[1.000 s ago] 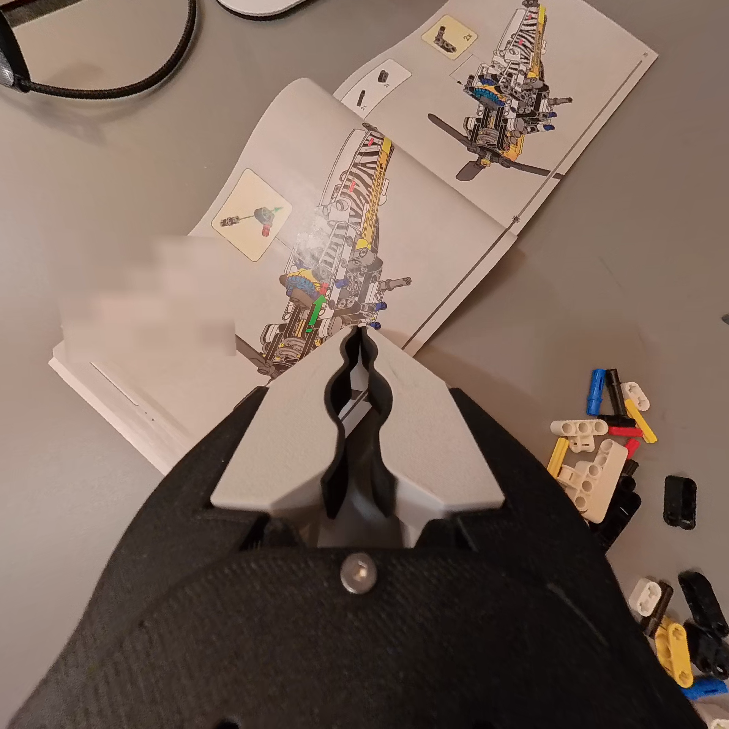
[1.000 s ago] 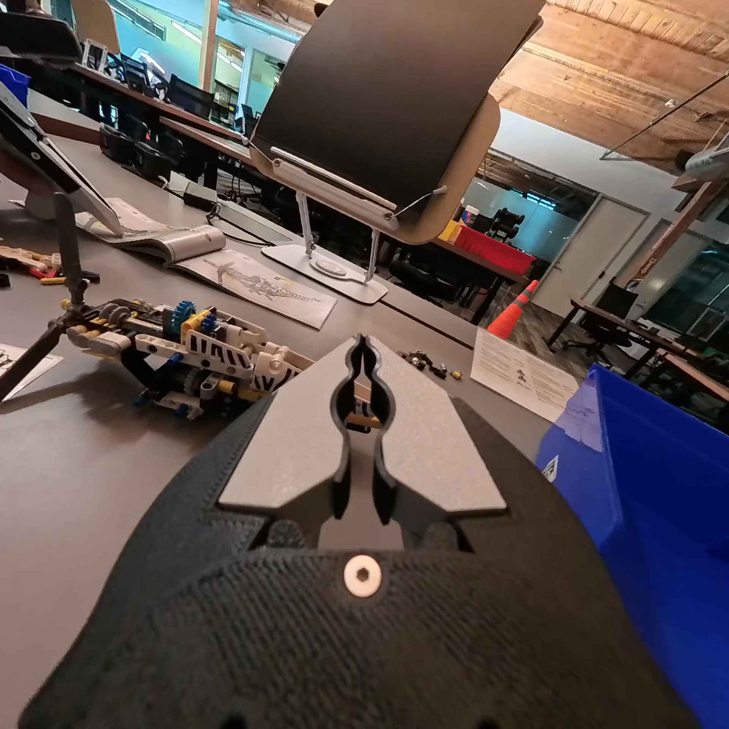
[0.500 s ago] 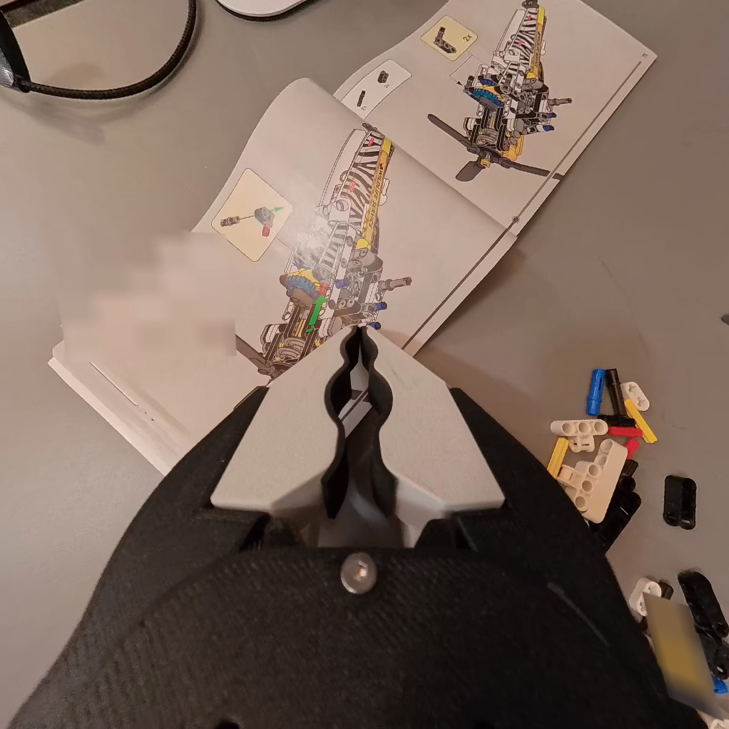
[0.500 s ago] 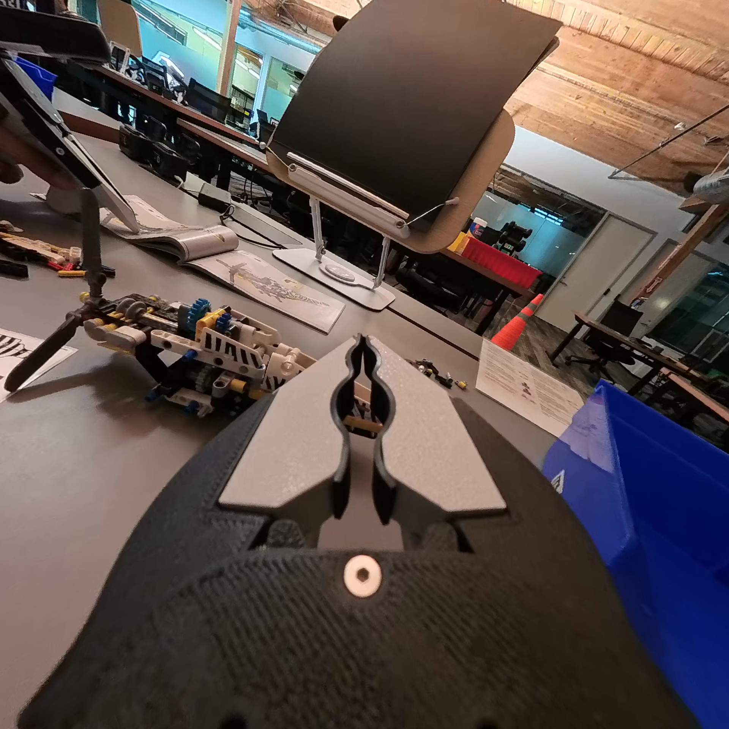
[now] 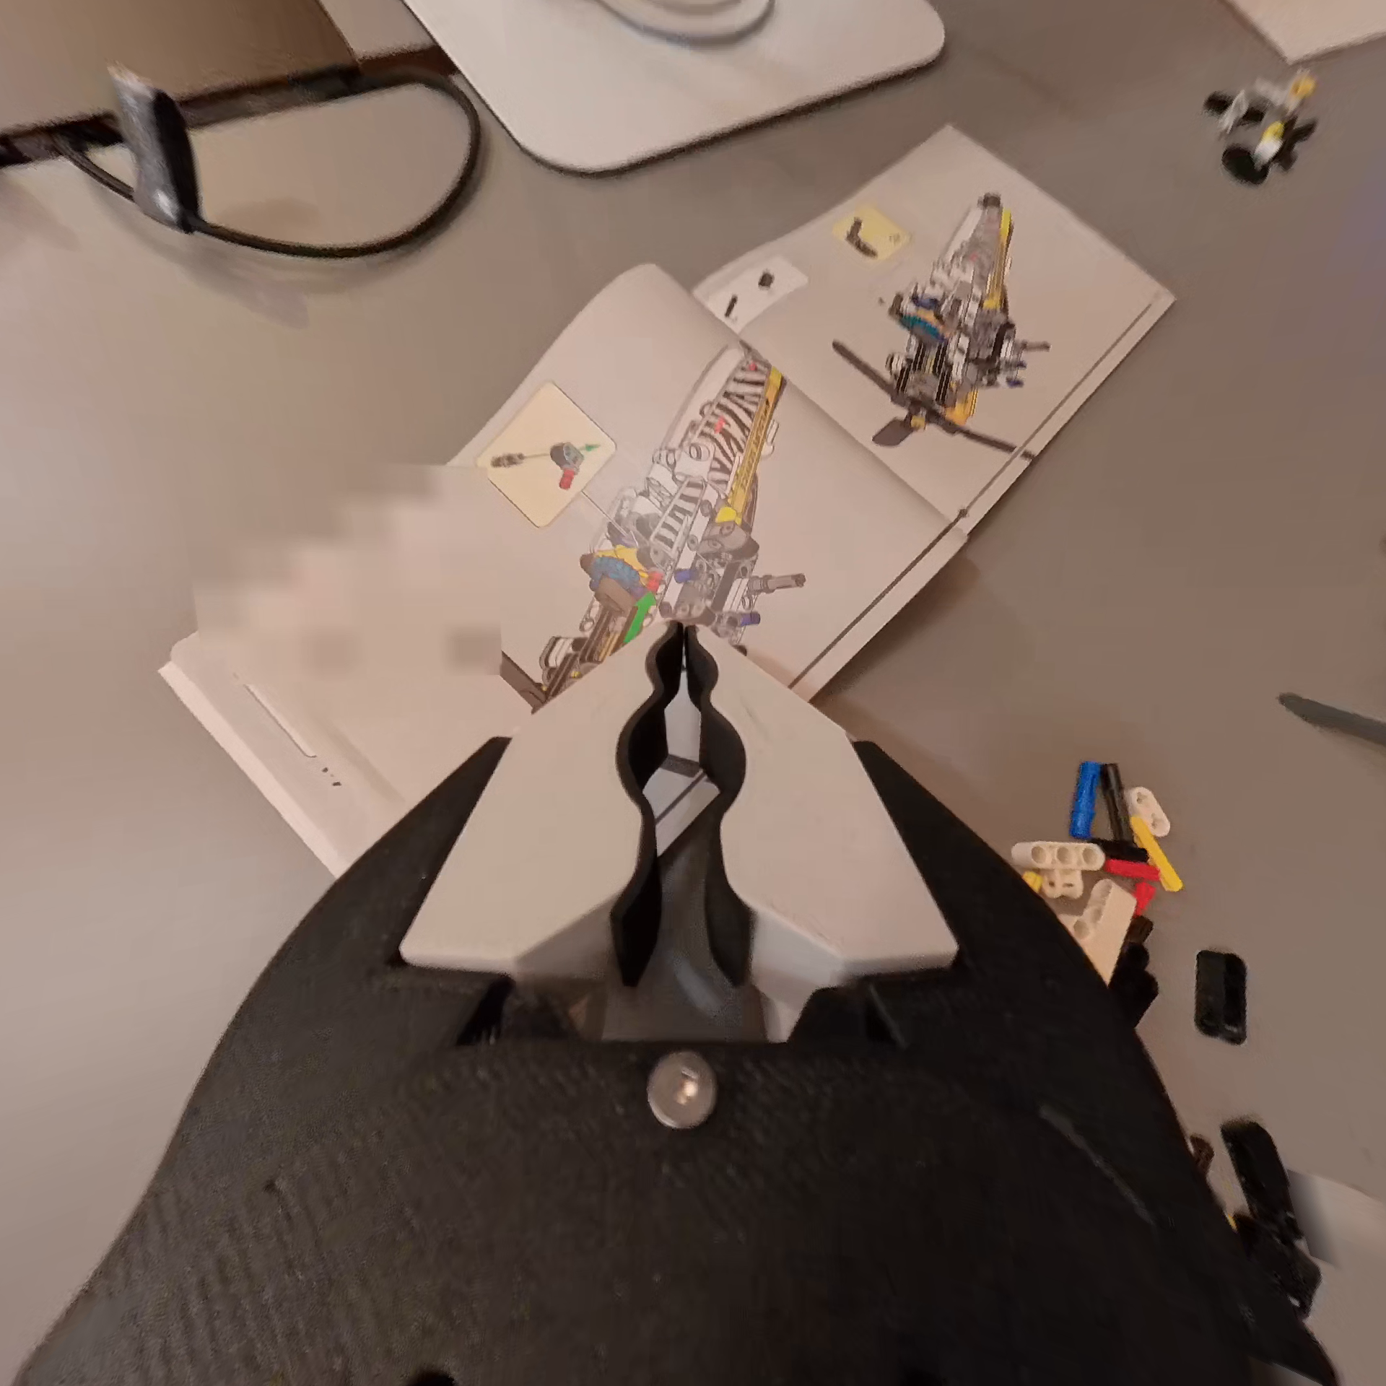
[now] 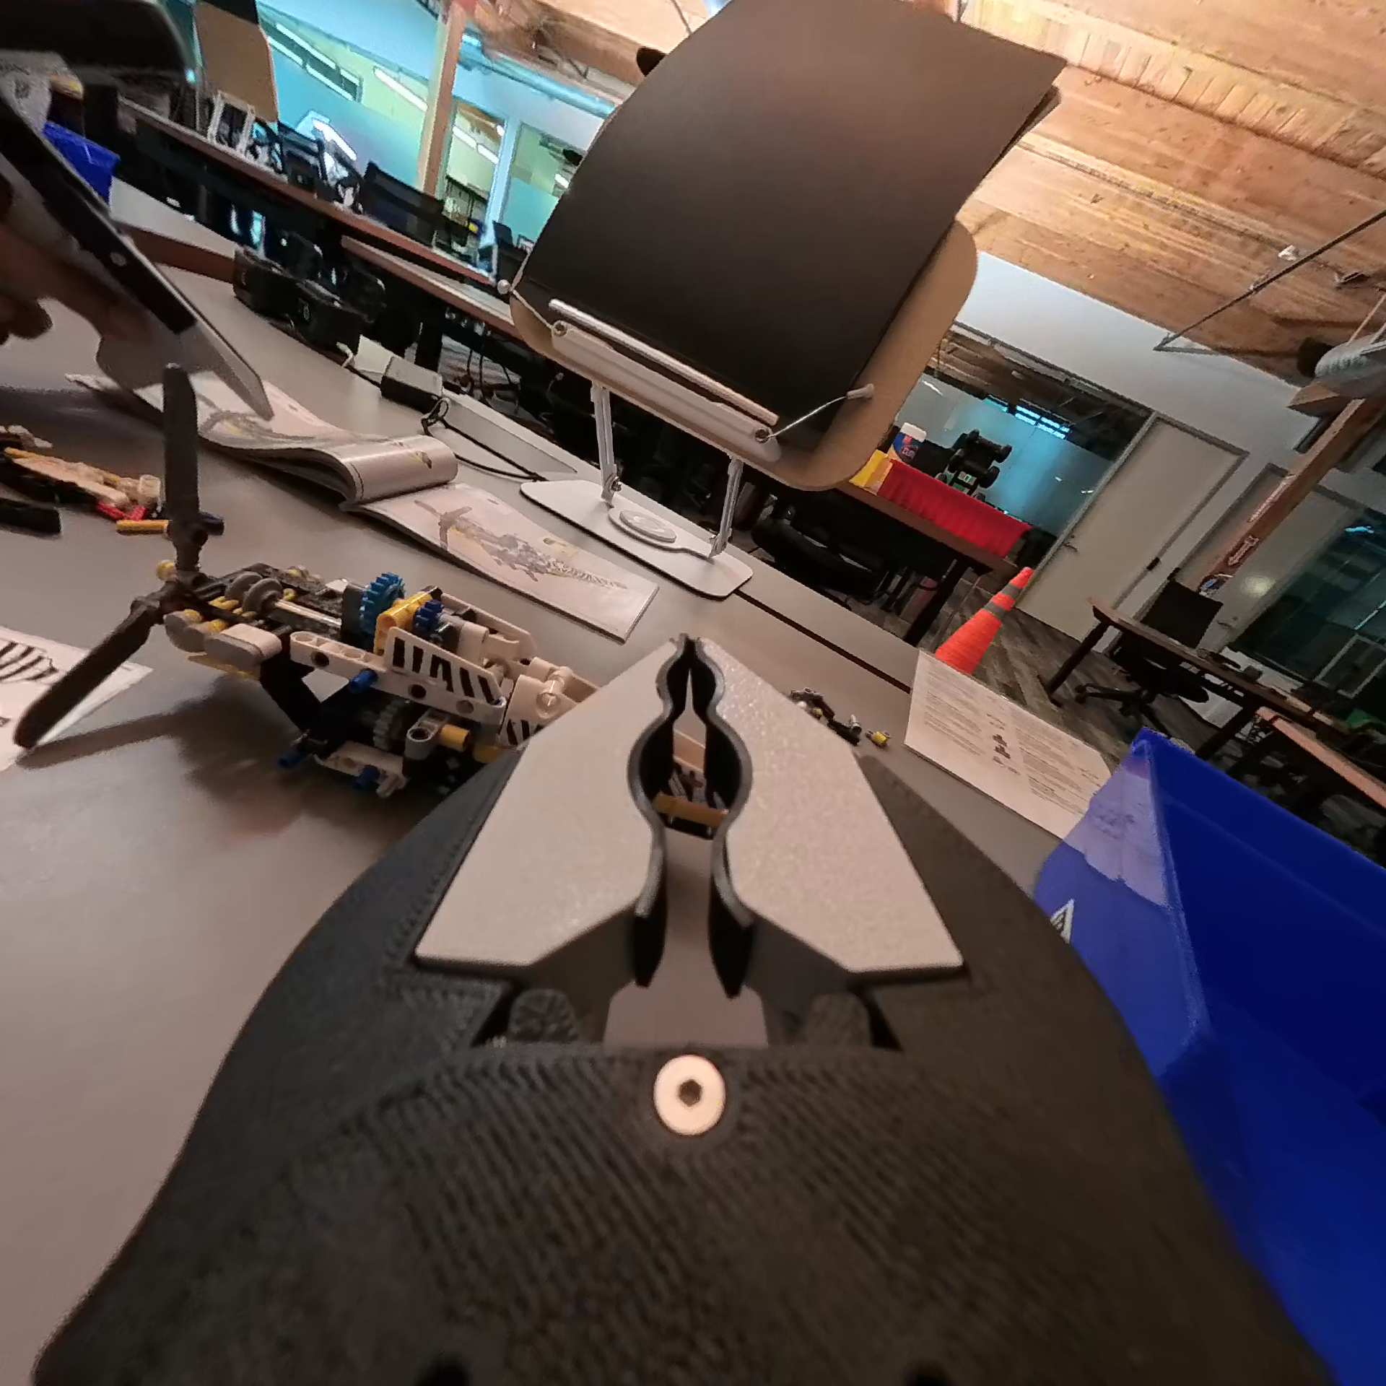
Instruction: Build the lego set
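The part-built Lego model (image 6: 390, 675), white with zebra stripes, blue gears and a black propeller, lies on the grey table left of my right gripper (image 6: 688, 651). That gripper is shut. A small tan-yellow piece (image 6: 690, 810) shows through the gap between its fingers; I cannot tell whether it is held. My left gripper (image 5: 681, 634) is shut and empty, above the open instruction booklet (image 5: 825, 465). It also shows in the right wrist view (image 6: 251, 405) at far left. Loose Lego pieces (image 5: 1102, 862) lie to its right.
A white stand base (image 5: 675, 67) and a black cable (image 5: 315, 240) lie behind the booklet. A dark board on a stand (image 6: 750, 247) is at the back. A blue bin (image 6: 1237, 975) stands at the right, and a paper sheet (image 6: 997, 742) and small parts (image 6: 832, 712) lie near it. Across from one pair of fingers to the other is roughly 40 centimetres.
My left gripper has pulled up and back from the booklet, so the stand base and more table now show. My right gripper has barely moved and stays shut.
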A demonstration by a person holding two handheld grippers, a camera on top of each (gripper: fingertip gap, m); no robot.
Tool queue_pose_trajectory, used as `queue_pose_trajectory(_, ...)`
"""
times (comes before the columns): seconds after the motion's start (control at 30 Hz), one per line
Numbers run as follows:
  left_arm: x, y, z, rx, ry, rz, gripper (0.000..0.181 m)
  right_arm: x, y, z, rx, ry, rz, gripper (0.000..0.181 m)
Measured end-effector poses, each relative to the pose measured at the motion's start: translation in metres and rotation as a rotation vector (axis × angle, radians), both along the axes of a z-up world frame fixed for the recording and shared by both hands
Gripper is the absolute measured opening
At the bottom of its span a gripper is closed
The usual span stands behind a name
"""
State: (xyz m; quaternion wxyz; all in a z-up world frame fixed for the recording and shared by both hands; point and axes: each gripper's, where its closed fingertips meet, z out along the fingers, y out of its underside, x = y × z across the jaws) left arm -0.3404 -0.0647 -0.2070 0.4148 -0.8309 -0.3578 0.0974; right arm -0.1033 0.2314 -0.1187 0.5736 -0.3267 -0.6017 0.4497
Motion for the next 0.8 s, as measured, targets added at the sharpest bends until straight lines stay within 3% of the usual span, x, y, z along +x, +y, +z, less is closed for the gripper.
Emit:
queue_pose_trajectory(0.17,0.020,0.013,0.028,0.142,0.111,-0.068,0.000,0.005,0.008,0.008,-0.085,0.036,0.002,0.000)
queue_pose_trajectory(0.33,0.087,0.042,0.039,0.162,0.120,-0.430,0.000,0.007,0.011,0.011,-0.113,0.051,0.003,0.000)
queue_pose_trajectory(0.47,0.129,0.050,0.018,0.072,-0.011,-0.609,0.000,0.004,0.008,0.009,-0.094,0.041,0.005,0.000)
queue_pose_trajectory(0.63,0.144,0.046,-0.017,-0.103,-0.105,-0.645,0.000,0.002,0.007,0.008,-0.087,0.034,0.009,0.000)
queue_pose_trajectory(0.8,0.140,0.047,-0.019,-0.121,-0.082,-0.627,0.003,0.004,0.010,0.011,-0.121,0.047,0.014,0.000)
